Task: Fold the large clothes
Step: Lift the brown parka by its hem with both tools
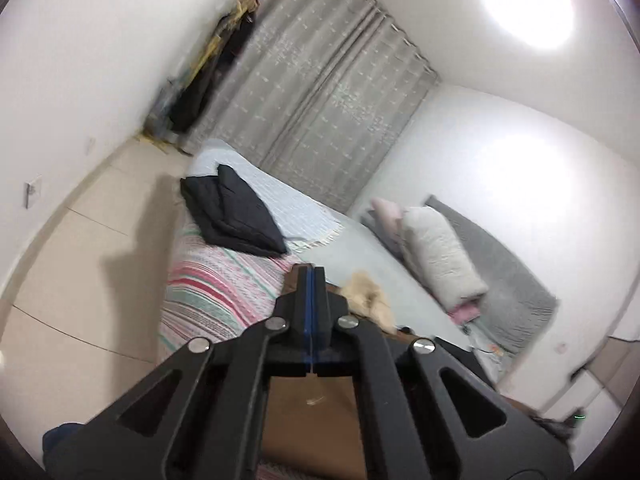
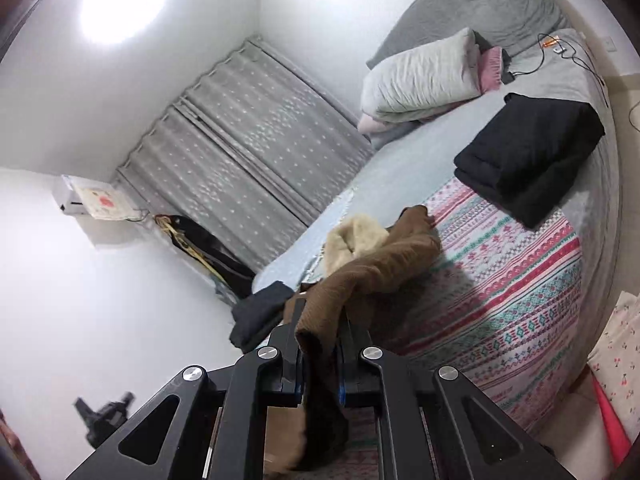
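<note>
A brown coat (image 2: 384, 264) with a cream fur collar (image 2: 352, 240) is lifted above the bed's striped blanket (image 2: 512, 300). My right gripper (image 2: 320, 312) is shut on a fold of the brown coat, which hangs down between its fingers. My left gripper (image 1: 311, 270) is shut with its pads pressed together; brown coat fabric (image 1: 312, 412) lies under it and the fur collar (image 1: 368, 292) shows just right of its tips. Whether the left gripper pinches the coat I cannot tell. The left gripper also shows as a blurred shape at lower left in the right wrist view (image 2: 104, 420).
A folded black garment (image 2: 528, 152) lies on the bed near the pillows (image 2: 424, 76). Another dark folded garment (image 1: 236, 212) lies at the bed's far end. Grey curtains (image 1: 320, 92) hang behind. Cables (image 2: 560, 52) lie by the headboard.
</note>
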The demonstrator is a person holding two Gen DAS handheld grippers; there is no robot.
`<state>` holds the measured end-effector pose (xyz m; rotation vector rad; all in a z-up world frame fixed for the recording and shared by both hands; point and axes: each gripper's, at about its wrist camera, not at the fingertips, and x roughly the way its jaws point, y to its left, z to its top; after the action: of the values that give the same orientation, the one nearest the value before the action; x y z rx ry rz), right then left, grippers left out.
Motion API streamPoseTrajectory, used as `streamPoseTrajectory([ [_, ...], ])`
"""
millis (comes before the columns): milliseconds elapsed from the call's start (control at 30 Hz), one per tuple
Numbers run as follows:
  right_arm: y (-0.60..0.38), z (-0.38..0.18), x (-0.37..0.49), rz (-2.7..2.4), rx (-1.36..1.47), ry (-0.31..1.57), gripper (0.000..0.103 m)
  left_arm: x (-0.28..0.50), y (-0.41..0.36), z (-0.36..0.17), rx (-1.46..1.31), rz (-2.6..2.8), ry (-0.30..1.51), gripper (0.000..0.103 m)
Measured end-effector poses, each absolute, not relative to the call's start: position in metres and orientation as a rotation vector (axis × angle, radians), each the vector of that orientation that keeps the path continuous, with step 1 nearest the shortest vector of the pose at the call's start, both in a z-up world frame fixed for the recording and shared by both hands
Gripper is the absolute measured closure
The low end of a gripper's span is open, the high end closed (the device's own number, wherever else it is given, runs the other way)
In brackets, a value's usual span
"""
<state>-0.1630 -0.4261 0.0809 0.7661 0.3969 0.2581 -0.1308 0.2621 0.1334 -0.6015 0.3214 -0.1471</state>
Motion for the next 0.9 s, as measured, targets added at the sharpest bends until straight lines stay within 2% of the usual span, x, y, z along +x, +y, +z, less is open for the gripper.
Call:
streamPoseTrajectory([
  [100,-0.419,0.068,-0.156,0.224,0.775,0.444,0.093,-0.098,0.249,0.103,-0.569,-0.135,0.529,0.101],
  [167,-0.427,0.055,-0.152,0.178,0.802,0.474,0.092,-0.071,0.235,0.066,-0.573,-0.190,0.700,0.083],
  [233,-0.434,0.045,-0.153,0.155,0.813,0.484,0.092,-0.050,0.221,0.027,-0.567,-0.206,0.799,0.043],
  [367,-0.445,0.033,-0.152,0.149,0.834,0.525,0.091,-0.024,0.202,-0.038,-0.507,-0.187,0.985,0.038],
  [433,-0.448,0.025,-0.150,0.131,0.842,0.555,0.088,-0.024,0.198,-0.066,-0.501,-0.180,1.051,0.029],
  [567,-0.458,-0.004,-0.144,0.103,0.901,0.614,0.088,-0.026,0.193,-0.100,-0.536,-0.186,1.153,0.029],
  [700,-0.461,-0.022,-0.145,0.096,0.936,0.645,0.085,-0.032,0.189,-0.102,-0.558,-0.220,1.145,0.029],
  [767,-0.460,-0.025,-0.147,0.090,0.940,0.661,0.083,-0.031,0.186,-0.103,-0.543,-0.224,1.141,0.043],
  [800,-0.460,-0.027,-0.146,0.087,0.944,0.671,0.083,-0.032,0.186,-0.103,-0.533,-0.215,1.145,0.054],
  [833,-0.459,-0.031,-0.144,0.088,0.948,0.688,0.082,-0.033,0.188,-0.102,-0.540,-0.215,1.148,0.060],
  [900,-0.457,-0.034,-0.141,0.086,0.946,0.715,0.081,-0.033,0.188,-0.104,-0.562,-0.218,1.140,0.065],
])
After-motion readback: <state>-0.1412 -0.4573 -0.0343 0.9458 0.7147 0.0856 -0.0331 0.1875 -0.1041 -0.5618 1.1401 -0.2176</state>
